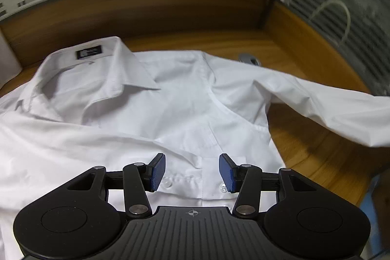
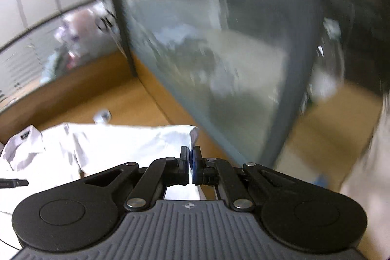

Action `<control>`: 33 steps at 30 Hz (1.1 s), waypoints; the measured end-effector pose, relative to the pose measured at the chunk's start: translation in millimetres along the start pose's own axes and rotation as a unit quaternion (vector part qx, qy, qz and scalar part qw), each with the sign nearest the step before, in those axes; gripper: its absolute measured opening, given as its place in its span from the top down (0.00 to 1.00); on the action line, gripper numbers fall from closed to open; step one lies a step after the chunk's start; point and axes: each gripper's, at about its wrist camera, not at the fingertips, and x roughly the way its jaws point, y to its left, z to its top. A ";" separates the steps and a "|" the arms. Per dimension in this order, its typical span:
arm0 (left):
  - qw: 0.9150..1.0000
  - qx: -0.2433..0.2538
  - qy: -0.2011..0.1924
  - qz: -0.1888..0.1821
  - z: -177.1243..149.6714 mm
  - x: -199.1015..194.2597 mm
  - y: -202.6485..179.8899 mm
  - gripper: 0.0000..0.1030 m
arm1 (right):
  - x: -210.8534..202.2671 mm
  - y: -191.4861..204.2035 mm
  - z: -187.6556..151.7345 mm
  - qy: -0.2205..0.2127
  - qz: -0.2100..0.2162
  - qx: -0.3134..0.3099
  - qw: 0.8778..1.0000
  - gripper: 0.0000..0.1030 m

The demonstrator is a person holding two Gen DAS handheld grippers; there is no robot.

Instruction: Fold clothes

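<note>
Left wrist view. A white shirt [image 1: 151,113] lay spread on the wooden table [image 1: 316,148], its collar [image 1: 102,74] turned toward the table's far edge, where a low wooden wall rose beneath a glass partition with frosted stripes. A black label [image 1: 89,52] showed inside the collar. One sleeve [image 1: 324,104] stretched away from the body toward the table's right edge and appeared lifted clear of the surface, with a shadow beneath it. The left hand-held gripper [image 1: 192,173] was released, its blue-padded fingers [image 1: 157,172] spread wide just above the buttoned placket, two clear buttons [image 1: 167,184] showing between them; nothing was held. A small grey object [image 1: 248,59], too blurred to identify, lay on the table beyond the shirt near the far right corner.

Right wrist view. The picture was strongly blurred. The right hand-held gripper [image 2: 190,167] was clenched, its fingers pressed together with only a thin slit between them. White cloth of the sleeve [image 2: 156,138] reached up to and beneath the fingertips, so the grip appeared to be on the sleeve's end, although the blur left the exact contact uncertain. The shirt's collar [image 2: 24,145] and body lay to the left, on the table [image 2: 136,99]. A glass partition [image 2: 219,60] filled the background beyond the table's far corner.
</note>
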 end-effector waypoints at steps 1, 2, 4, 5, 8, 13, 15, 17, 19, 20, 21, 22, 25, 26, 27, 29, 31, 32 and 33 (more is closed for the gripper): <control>1.000 -0.008 -0.005 -0.003 -0.3 -5.9 4.1 0.50 | -6.2 10.1 13.1 -0.011 0.010 -0.016 1.000 0.98; 1.000 -0.016 -0.011 -0.006 -1.1 -12.8 8.6 0.50 | -12.5 20.1 26.2 -0.022 0.020 -0.032 0.999 0.99; 0.999 -0.029 -0.023 -0.011 -3.1 -27.8 18.0 0.49 | -25.0 40.3 52.5 -0.043 0.041 -0.064 0.996 0.99; 0.999 -0.038 -0.029 -0.012 -4.9 -35.8 23.7 0.49 | -31.2 50.3 65.6 -0.054 0.051 -0.080 0.994 0.99; 0.997 -0.057 -0.042 -0.020 -12.0 -59.2 41.0 0.49 | -49.9 80.5 104.9 -0.087 0.081 -0.127 0.985 0.99; 0.993 -0.090 -0.068 -0.022 -30.4 -104.2 82.1 0.49 | -76.8 167.7 137.2 -0.111 0.192 -0.174 0.959 0.99; 0.991 -0.111 -0.078 -0.017 -39.8 -121.8 103.1 0.49 | -82.9 207.8 142.2 -0.108 0.244 -0.191 0.945 0.99; 0.988 -0.130 -0.085 -0.006 -50.9 -138.5 126.7 0.49 | -86.8 249.6 136.1 -0.096 0.294 -0.211 0.927 0.99; 0.985 -0.147 -0.091 0.007 -62.8 -154.8 151.0 0.49 | -87.4 294.0 123.9 -0.076 0.336 -0.239 0.908 0.99; 0.983 -0.156 -0.093 0.014 -68.6 -162.6 163.2 0.48 | -88.1 314.5 114.4 -0.064 0.353 -0.255 0.898 0.99; 0.982 -0.164 -0.094 0.022 -74.1 -168.8 175.3 0.48 | -84.9 333.2 102.3 -0.049 0.365 -0.270 0.890 0.99; 0.980 -0.173 -0.093 0.030 -79.4 -174.1 187.2 0.48 | -80.3 350.8 87.8 -0.032 0.375 -0.284 0.882 0.99; 0.975 -0.198 -0.089 0.050 -97.2 -186.0 219.5 0.48 | -66.4 396.3 40.0 0.012 0.395 -0.325 0.860 0.99; 0.973 -0.205 -0.087 0.057 -102.8 -189.0 228.9 0.48 | -61.7 409.2 22.7 0.026 0.397 -0.338 0.853 0.99; 0.972 -0.211 -0.085 0.063 -108.4 -191.8 237.8 0.48 | -55.8 421.0 5.7 0.039 0.398 -0.351 0.847 0.99; 0.971 -0.216 -0.079 0.071 -118.8 -195.4 252.2 0.47 | -40.4 437.8 -27.4 0.065 0.402 -0.366 0.837 0.99; 0.971 -0.216 -0.071 0.079 -127.1 -197.0 262.3 0.46 | -24.5 448.2 -57.5 0.095 0.403 -0.371 0.831 0.99; 0.971 -0.212 -0.068 0.083 -130.2 -197.2 265.1 0.46 | -15.8 454.1 -70.7 0.107 0.400 -0.376 0.829 0.99; 0.973 -0.206 -0.065 0.086 -132.6 -196.9 267.3 0.45 | -9.7 459.6 -87.2 0.118 0.397 -0.383 0.826 0.99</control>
